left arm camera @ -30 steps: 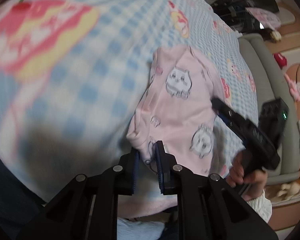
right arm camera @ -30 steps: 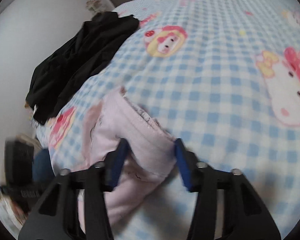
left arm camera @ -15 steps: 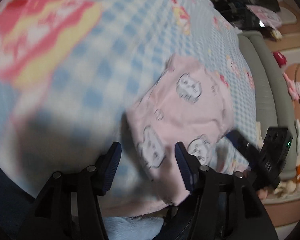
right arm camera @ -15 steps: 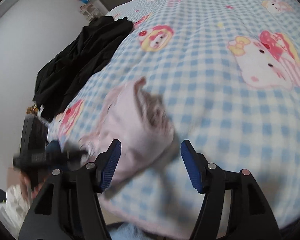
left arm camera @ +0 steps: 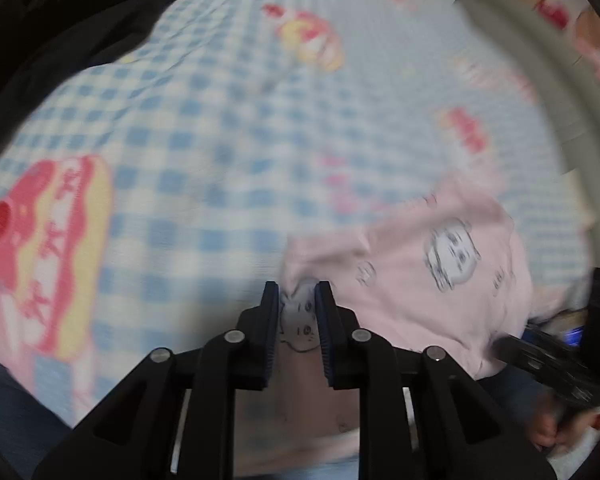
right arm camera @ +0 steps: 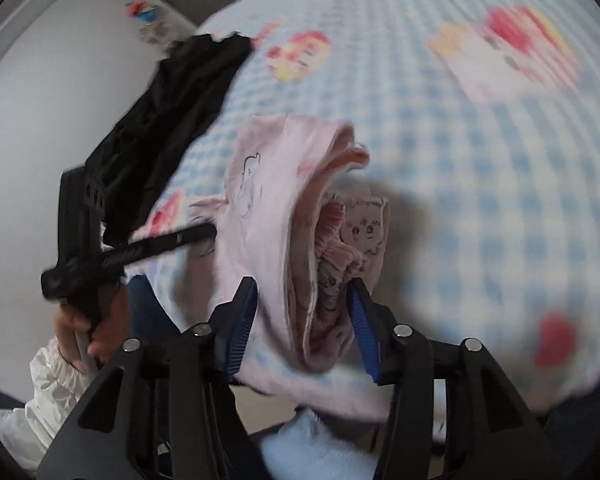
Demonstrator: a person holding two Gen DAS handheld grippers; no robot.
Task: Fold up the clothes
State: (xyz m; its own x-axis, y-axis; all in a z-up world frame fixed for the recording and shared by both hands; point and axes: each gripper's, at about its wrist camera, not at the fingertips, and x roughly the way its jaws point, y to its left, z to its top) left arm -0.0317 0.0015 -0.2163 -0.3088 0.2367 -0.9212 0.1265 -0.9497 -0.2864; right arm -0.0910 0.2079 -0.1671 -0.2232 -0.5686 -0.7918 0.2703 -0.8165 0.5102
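Left wrist view: left gripper (left arm camera: 297, 294) closing on garment (left arm camera: 420, 280) corner; right gripper (right arm camera: 302, 294) closing round its folded edge, apparently to fold it.

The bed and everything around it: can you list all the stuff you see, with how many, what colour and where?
pink garment: one, pale pink with cartoon faces, bunched on the near bed edge
bedspread: one, blue-white check with cartoon prints, covering the bed
black clothing: one heap, black, far left of the bed
left gripper: one, black, jaws closing with a garment corner between them
right gripper: one, black, jaws closing around the folded waistband end
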